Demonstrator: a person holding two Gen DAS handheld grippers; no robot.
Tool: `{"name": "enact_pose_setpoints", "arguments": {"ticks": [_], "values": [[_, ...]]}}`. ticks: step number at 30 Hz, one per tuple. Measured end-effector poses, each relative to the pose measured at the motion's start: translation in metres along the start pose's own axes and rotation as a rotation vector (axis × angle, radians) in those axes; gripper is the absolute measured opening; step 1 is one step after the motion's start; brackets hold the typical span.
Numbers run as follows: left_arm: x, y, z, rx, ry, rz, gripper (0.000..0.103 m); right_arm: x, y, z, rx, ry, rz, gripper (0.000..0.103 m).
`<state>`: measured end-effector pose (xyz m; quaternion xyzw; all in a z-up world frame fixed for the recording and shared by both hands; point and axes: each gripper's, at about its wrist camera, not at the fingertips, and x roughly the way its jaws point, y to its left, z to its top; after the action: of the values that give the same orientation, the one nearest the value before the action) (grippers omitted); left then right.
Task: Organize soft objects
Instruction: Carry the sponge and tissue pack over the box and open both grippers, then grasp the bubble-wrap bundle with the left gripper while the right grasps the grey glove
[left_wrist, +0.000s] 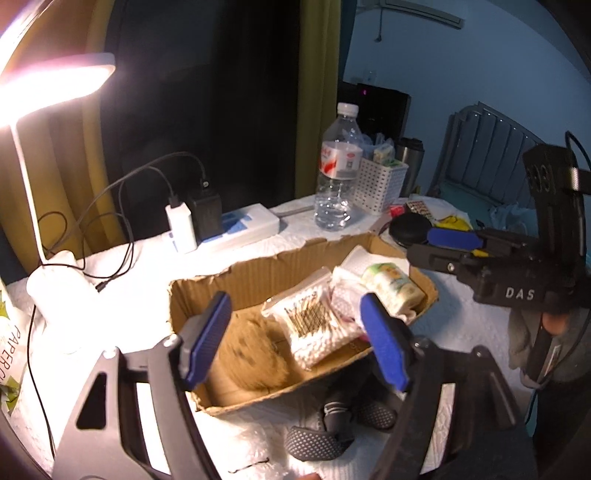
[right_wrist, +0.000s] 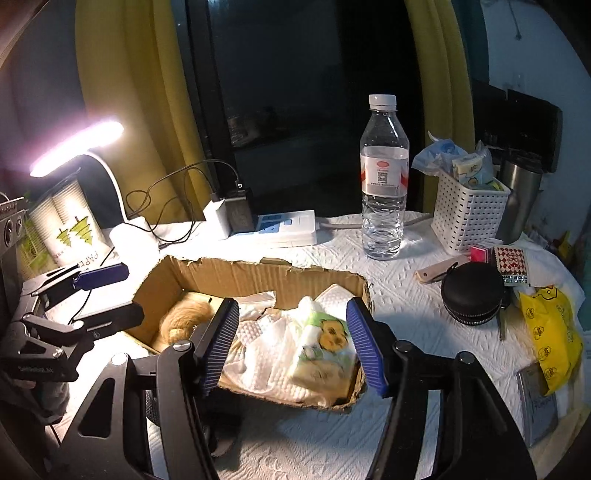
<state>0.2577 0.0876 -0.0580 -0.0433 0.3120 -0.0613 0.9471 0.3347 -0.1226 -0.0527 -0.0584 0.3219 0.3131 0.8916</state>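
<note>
Centrally, item one: a shallow torn brown cardboard box (right_wrist: 255, 273) on a table covered in white embossed paper towel (right_wrist: 399, 306). Contents, from the left end: a fluffy tan plush ball (right_wrist: 184, 319), blurred in both views; a clear packet of cotton swabs with wooden stems (left_wrist: 314, 325); crumpled white paper towels (right_wrist: 266, 354); a soft tissue pack printed with a green-and-yellow cartoon (right_wrist: 325, 350) at the right end.

Item two: dark grey dotted socks (left_wrist: 332, 424), lying on the table just outside the box's near wall, partly hidden behind the left gripper.

Left gripper (left_wrist: 295, 339): blue-padded fingers spread wide, holding nothing, poised above the near side of the box.

Right gripper (right_wrist: 293, 347): blue-padded fingers likewise wide apart and empty, over the right end of the box, the tissue pack seen between them; contact with it cannot be told, probably none.

Surroundings: a lit white desk lamp (right_wrist: 77, 147) at left; a white power strip with chargers (right_wrist: 288, 229); a clear plastic water bottle with red-and-white label (right_wrist: 384, 177); a white perforated plastic basket (right_wrist: 469, 214); a round black zip case (right_wrist: 472, 295); a yellow printed plastic bag (right_wrist: 550, 332).
</note>
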Motion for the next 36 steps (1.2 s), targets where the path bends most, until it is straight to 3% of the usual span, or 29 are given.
{"name": "enact_pose_setpoints", "arguments": {"ticks": [8, 20, 27, 36], "values": [[-0.016, -0.002, -0.009, -0.021, -0.001, 0.038, 0.074, -0.011, 0.008, -0.012, -0.007, 0.001, 0.033, 0.064], [-0.037, -0.001, -0.035, -0.045, -0.010, 0.033, 0.075, -0.015, 0.028, -0.027, -0.022, 0.022, 0.053, 0.064], [-0.044, 0.012, -0.059, -0.082, 0.002, 0.050, 0.084, -0.014, 0.043, -0.042, -0.033, 0.044, 0.070, 0.064], [-0.041, 0.024, -0.090, -0.123, 0.054, 0.075, 0.085, -0.005, 0.050, -0.064, -0.035, 0.094, 0.076, 0.064]]}}
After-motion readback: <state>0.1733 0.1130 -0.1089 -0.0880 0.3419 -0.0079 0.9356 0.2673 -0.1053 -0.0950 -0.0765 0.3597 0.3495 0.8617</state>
